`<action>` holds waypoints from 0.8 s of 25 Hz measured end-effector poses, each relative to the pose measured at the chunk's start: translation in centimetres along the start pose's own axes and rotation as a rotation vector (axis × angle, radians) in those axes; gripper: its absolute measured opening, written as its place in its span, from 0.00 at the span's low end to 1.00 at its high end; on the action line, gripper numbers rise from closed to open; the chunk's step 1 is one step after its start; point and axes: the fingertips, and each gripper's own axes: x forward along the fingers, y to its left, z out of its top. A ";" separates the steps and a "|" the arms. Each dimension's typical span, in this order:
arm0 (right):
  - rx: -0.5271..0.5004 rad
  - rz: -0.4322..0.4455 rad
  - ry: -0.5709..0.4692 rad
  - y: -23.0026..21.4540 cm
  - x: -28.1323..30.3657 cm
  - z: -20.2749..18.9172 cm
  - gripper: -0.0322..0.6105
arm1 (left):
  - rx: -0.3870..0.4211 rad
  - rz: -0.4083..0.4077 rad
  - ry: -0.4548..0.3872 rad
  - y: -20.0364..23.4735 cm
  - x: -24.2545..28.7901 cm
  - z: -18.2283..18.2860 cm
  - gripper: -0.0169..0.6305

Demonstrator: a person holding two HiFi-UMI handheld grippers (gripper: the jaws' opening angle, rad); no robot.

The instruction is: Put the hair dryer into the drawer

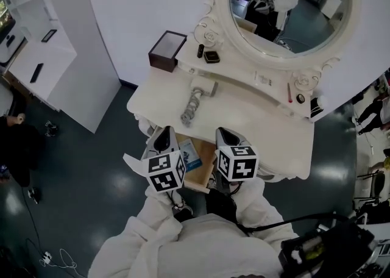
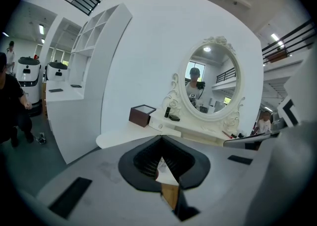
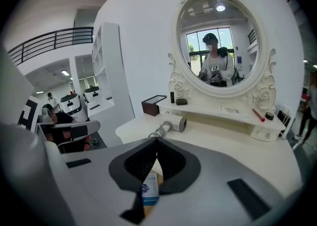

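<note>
Two containers stand out. One is the drawer [image 1: 202, 178], pulled open under the front edge of the white dressing table [image 1: 262, 125], low in the middle of the head view. Its wooden inside shows between the two grippers, and a blue and white packet [image 1: 191, 153] lies in it. The packet's face carries print, too small to read. The other is an open-topped brown box [image 1: 166, 50] at the table's back left corner, upper left of centre. Its lining looks pale, and I cannot tell whether anything sits inside.

The hair dryer [image 1: 204, 87] lies out on the tabletop near the middle of the head view, just in front of the raised shelf under the oval mirror [image 1: 286, 24]. Its coiled cord [image 1: 190, 110] trails toward the table's front edge. On that shelf, right of the box, stand a small dark bottle [image 1: 200, 50] and a flat dark case [image 1: 211, 57]. At the shelf's right end lie a red stick [image 1: 289, 92] and a small dark round pot [image 1: 300, 98].

The left gripper [image 2: 161, 139] has its jaws together with nothing held, and so does the right gripper [image 3: 156, 140]. Both are held side by side above the open drawer, well short of the hair dryer. Each carries a cube [image 1: 163, 172] of black and white square markers.
</note>
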 end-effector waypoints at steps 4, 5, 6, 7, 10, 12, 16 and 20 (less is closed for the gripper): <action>-0.023 0.036 -0.003 -0.6 1.1 1.2 0.15 | -0.012 0.036 -0.003 -0.2 1.0 0.3 0.04; -0.029 0.045 -0.005 -0.7 1.4 1.6 0.15 | -0.011 0.043 -0.007 -0.3 1.2 0.5 0.04; -0.035 0.054 -0.006 -0.9 1.6 1.9 0.15 | -0.008 0.048 -0.012 -0.5 1.4 0.7 0.04; -0.040 0.062 -0.007 -1.0 1.9 2.2 0.15 | -0.005 0.055 -0.018 -0.6 1.6 1.0 0.04; -0.050 0.088 0.001 -1.3 2.6 2.6 0.15 | -0.014 0.074 -0.026 -0.9 2.3 1.4 0.04; -0.052 0.101 0.009 -1.5 3.0 2.6 0.15 | -0.015 0.082 -0.018 -1.2 2.6 1.2 0.04; -0.048 0.116 0.021 -1.9 3.7 2.6 0.15 | -0.020 0.102 -0.004 -1.1 3.1 0.8 0.04; -0.042 0.116 0.030 -2.2 4.3 2.4 0.15 | -0.019 0.114 -0.002 -0.7 3.6 0.8 0.04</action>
